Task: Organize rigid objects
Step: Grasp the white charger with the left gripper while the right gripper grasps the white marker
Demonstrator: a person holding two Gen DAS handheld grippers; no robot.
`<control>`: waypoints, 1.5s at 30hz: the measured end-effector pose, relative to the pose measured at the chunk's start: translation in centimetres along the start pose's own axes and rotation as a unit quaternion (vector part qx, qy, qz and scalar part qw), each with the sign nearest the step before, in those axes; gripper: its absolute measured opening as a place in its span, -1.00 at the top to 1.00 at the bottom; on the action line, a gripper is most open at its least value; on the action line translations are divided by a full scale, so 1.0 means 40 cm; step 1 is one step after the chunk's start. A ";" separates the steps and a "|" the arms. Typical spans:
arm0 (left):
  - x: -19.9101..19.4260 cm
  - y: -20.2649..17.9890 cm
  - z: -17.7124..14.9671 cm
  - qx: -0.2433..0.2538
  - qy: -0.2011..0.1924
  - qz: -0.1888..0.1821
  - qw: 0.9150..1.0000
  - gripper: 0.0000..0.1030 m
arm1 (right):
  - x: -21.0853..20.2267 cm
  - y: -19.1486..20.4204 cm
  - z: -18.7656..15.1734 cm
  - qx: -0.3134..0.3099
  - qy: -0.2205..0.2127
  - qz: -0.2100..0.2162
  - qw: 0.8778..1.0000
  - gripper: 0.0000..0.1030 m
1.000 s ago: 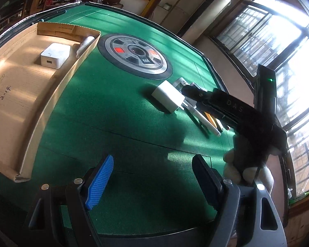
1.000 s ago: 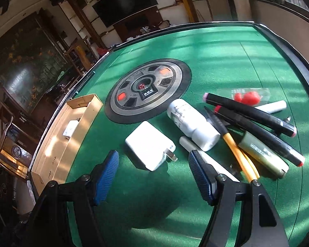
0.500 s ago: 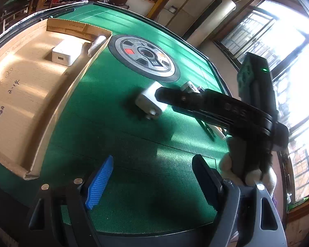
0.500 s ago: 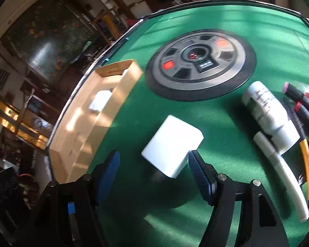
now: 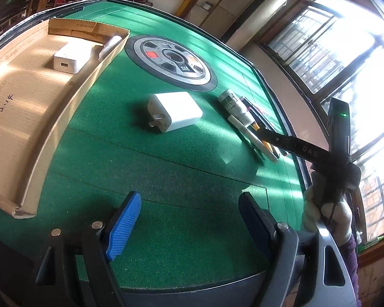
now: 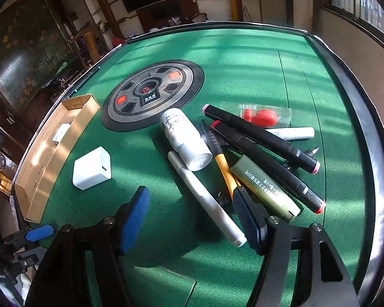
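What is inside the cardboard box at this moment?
The cardboard box holds a white charger block on its floor and a white tube leaning against the side wall. The rest of the visible floor is bare; its near corner is outside the picture.

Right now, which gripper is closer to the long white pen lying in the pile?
Right. The right gripper hangs open directly over the long white pen, its fingers either side. The left gripper is open over bare felt, well short of it.
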State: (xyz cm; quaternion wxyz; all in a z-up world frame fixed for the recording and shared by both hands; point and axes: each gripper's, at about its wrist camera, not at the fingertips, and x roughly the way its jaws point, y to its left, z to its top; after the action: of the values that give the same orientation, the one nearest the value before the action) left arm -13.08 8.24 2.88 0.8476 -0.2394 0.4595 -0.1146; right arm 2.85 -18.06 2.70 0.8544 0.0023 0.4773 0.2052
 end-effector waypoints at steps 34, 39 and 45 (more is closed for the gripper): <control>0.265 -0.129 0.203 0.356 0.034 0.194 0.914 -0.60 | 0.073 0.082 -0.061 0.016 -0.029 0.037 0.999 0.72; 0.267 -0.120 0.219 0.316 0.048 0.167 0.933 -0.02 | 0.073 0.081 -0.061 0.016 -0.030 0.043 0.998 0.67; 0.233 -0.108 0.189 0.282 0.034 0.148 0.947 0.03 | 0.075 0.091 -0.063 0.004 -0.032 0.043 0.999 0.54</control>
State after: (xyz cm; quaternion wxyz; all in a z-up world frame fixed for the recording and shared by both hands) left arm -1.53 2.93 1.86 0.8720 0.0840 0.4669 -0.1210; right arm 0.89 -14.14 -0.37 0.8598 0.0326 0.4499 0.2395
